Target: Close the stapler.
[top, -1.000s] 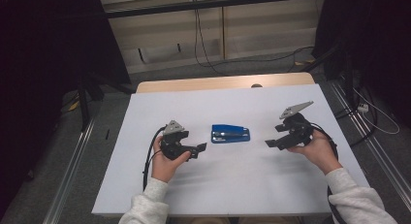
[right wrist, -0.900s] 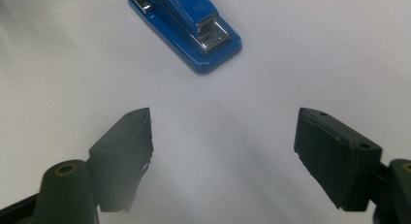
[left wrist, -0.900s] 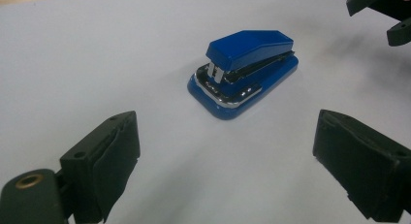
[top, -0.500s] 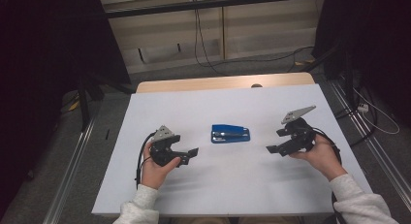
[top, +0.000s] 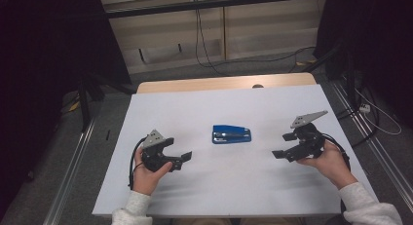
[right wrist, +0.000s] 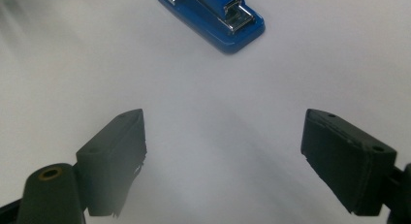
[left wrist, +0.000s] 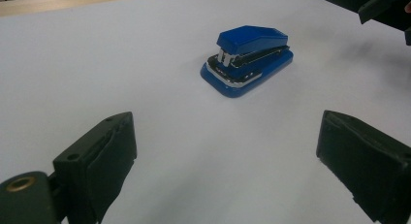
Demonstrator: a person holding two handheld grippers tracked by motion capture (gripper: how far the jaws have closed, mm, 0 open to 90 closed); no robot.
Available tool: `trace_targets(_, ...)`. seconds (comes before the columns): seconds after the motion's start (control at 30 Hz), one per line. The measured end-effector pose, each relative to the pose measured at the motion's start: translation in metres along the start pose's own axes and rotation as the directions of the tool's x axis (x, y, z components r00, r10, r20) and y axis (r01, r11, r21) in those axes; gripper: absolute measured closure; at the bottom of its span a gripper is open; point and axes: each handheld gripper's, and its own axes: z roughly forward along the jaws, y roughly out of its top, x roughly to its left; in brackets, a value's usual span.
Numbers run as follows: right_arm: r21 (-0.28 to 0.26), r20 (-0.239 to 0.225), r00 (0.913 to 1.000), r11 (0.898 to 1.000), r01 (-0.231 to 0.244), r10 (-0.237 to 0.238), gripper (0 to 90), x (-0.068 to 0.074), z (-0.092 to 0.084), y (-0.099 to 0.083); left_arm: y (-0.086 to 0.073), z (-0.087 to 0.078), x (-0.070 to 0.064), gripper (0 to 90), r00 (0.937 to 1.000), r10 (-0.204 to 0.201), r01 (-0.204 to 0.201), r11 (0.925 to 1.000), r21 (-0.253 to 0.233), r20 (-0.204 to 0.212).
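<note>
the blue stapler sat flat near the middle of the white table, lying crosswise, with nothing else on the sheet around it. the left gripper was down at the near left, well apart from the stapler, jaws spread wide and holding nothing; in the left gripper view the stapler was ahead and a bit right of centre, hinge end with the shiny metal bit facing that camera. the right gripper was off to the right, also released and empty, and the right gripper view had the stapler cut off at the top edge, so that one wasn't lined up on it at all. my read is that the job was picking up the stapler, and neither claw was on it yet. to do it well i'd bring one gripper straight in low, square the jaws across the narrow sides of the body rather than the long way, and close on the base plus the top arm together so it doesn't spring open or skate on the smooth sheet. as for branding, i couldn't read any logo or writing on it; the right gripper view was kinda blurry, so maybe something small was there.
</note>
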Motion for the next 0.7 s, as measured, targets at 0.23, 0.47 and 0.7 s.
trace_targets(0.23, 0.02, 0.005, 0.9999, 1.0, 0.015, -0.015, 16.1, 0.007, -0.002, -0.005, -0.007, -0.011, 0.005, 6.6, 0.9999, 0.006, -0.006, 1.0, -0.002, -0.011)
trace_targets(0.47, 0.009, -0.003, 0.9996, 1.0, 0.028, -0.028, 16.1, 0.015, -0.006, -0.009, -0.012, -0.02, 0.006, 6.6, 0.9999, -0.003, 0.002, 0.9997, -0.024, -0.012)
trace_targets(0.7, 0.002, -0.001, 0.9997, 1.0, 0.026, -0.026, 16.1, 0.017, -0.012, -0.013, -0.017, -0.031, 0.009, 6.6, 0.9998, -0.013, 0.013, 0.9993, -0.035, -0.014)
